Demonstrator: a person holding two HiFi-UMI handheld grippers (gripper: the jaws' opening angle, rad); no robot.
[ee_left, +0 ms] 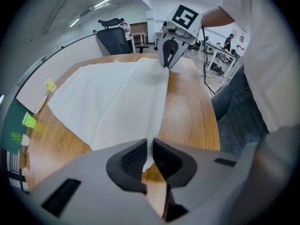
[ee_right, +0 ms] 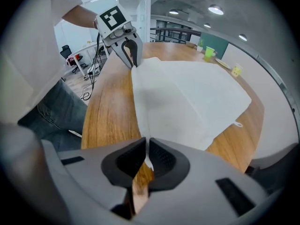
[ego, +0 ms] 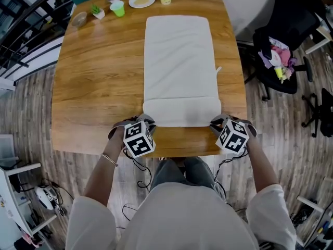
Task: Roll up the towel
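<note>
Inspector A: Your left gripper (ego: 146,120) sits at 7 o'clock. Its jaws are pinched tight on the towel's (ego: 179,61) near left corner, and cloth shows between the pads.

Inspector B: Confirmed. The towel lies flat down the middle of the table (ego: 93,87), running 12 to 6, with its near hem at your edge.

Inspector A: Your right gripper (ego: 219,123), at 5 o'clock, is likewise clamped on the near right corner.

Inspector B: You likely hold both corners so the hem turns over evenly. The roll is not yet begun and should run from 6 toward 12. Note the plate (ego: 141,0) at 12, just beyond the far hem.
</note>
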